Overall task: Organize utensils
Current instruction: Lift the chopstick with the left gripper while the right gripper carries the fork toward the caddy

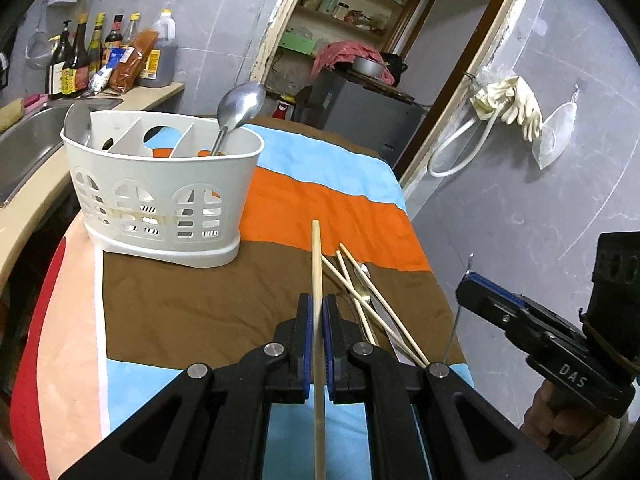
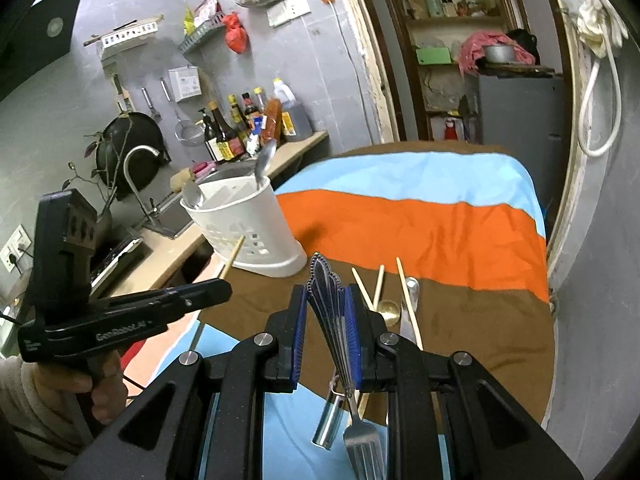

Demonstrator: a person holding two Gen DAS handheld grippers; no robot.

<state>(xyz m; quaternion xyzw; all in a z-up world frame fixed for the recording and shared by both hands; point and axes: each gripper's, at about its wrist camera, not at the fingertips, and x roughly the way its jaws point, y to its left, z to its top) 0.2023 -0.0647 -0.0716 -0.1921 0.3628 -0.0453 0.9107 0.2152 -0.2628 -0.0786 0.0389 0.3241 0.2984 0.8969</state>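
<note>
Both my grippers loaded. L gripper [image 1: 316, 312] is clamped on one chopstick [image 1: 317, 264], pads pinching it roughly mid-length, so a long end sticks out fwd and the rest runs back under me. R gripper [image 2: 326, 304] is closed on the fork [image 2: 334, 320], gripping the ornate handle w/ handle end fwd and tines hanging back toward the cam. Caddy [image 1: 160, 184] sits on the striped cloth [image 1: 320, 196] ahead-left, near the sink [image 1: 24, 136]; already has a big spoon [image 1: 236, 112] leaning in the right-hand compartment and another spoon [image 1: 78, 120] at the left end; middle slots look free. Still loose on the cloth just right of my L jaws: more chopsticks [image 1: 360, 292], a small spoon [image 1: 362, 276], and what looks like a knife under them, can't tell for sure. Risks, imo: chopstick is thin and round, so it could pivot in the pads when I tilt it to drop in, then catch a divider or the rim and skid out. Fork is held tines-back, so I'd need a big wrist flip; the heavy end could swing and slip. Both tools heading for one small caddy means a collision chance btw my grippers, or knocking the leaning spoon. Caddy is light plastic on soft cloth, so a side bump could shove or tip it.
</note>
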